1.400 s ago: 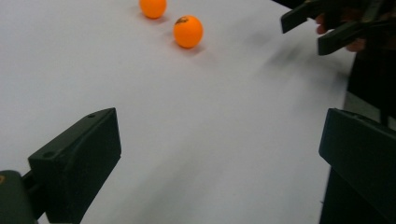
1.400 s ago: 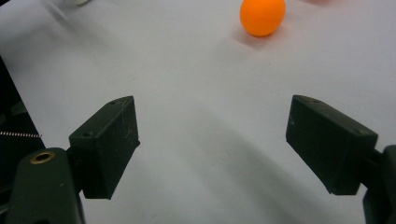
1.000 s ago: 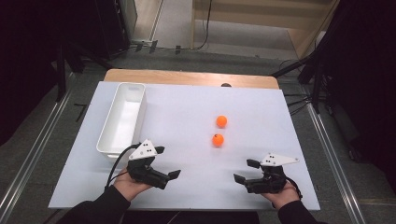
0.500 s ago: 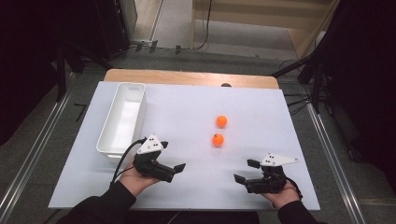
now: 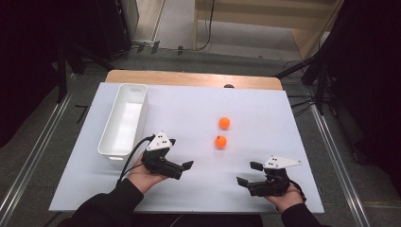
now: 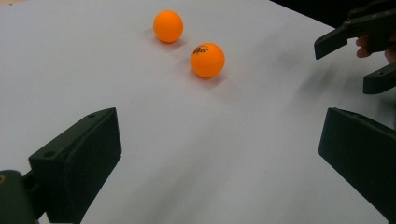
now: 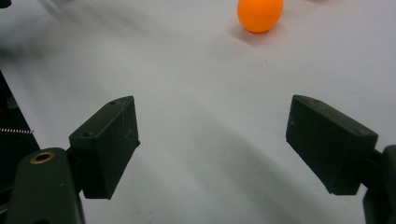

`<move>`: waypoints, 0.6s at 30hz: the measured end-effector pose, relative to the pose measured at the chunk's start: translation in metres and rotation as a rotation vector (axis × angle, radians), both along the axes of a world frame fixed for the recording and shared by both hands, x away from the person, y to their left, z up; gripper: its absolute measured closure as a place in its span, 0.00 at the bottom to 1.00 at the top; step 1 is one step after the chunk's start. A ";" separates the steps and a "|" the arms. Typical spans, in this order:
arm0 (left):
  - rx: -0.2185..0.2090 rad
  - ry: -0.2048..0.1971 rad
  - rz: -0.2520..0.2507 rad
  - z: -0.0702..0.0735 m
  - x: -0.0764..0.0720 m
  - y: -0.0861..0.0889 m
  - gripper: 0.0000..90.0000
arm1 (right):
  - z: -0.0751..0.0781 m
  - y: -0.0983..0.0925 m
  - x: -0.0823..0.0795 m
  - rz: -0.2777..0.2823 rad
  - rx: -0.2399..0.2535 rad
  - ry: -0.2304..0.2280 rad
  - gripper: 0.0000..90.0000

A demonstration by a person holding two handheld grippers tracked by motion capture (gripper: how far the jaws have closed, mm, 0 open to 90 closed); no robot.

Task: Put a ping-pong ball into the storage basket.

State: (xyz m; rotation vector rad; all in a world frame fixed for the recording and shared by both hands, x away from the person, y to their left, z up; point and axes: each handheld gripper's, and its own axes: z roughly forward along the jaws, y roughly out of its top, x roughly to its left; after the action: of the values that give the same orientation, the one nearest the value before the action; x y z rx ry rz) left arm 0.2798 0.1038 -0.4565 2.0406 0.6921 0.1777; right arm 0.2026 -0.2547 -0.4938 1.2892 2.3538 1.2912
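Note:
Two orange balls lie on the white table top: the far ball and the near ball, which bears a small dark print. My left gripper hovers low to the near ball's left, open and empty, pointing toward both balls. In the left gripper view the near ball and far ball sit ahead of the left gripper. My right gripper rests near the front edge, open and empty. The right gripper view has the near ball beyond the right gripper.
A long white tray, empty, stands at the left of the table, just behind the left hand. A wooden strip runs along the far edge. The other gripper shows at the upper right of the left gripper view.
The left gripper has moved right and slightly forward, away from the tray's near end and toward the balls. The right gripper and both balls have stayed put.

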 end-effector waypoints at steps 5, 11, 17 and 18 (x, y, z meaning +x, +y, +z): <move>-0.005 -0.017 0.001 0.002 0.002 -0.006 0.00 | 0.000 0.000 0.000 0.004 -0.005 -0.001 0.17; 0.001 -0.015 -0.007 0.001 0.006 -0.014 0.00 | 0.000 0.001 0.001 0.010 -0.012 -0.008 0.17; 0.000 -0.011 -0.011 -0.001 0.012 -0.023 0.00 | 0.000 0.001 0.000 0.010 -0.013 0.000 0.17; -0.001 -0.010 -0.009 -0.002 0.013 -0.024 0.00 | 0.000 0.001 0.000 0.008 -0.012 0.007 0.17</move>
State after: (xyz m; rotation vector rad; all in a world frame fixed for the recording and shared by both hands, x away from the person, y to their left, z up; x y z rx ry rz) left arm 0.2929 0.0794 -0.4580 2.0400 0.6767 0.1820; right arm 0.2024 -0.2534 -0.4937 1.2842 2.3696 1.2753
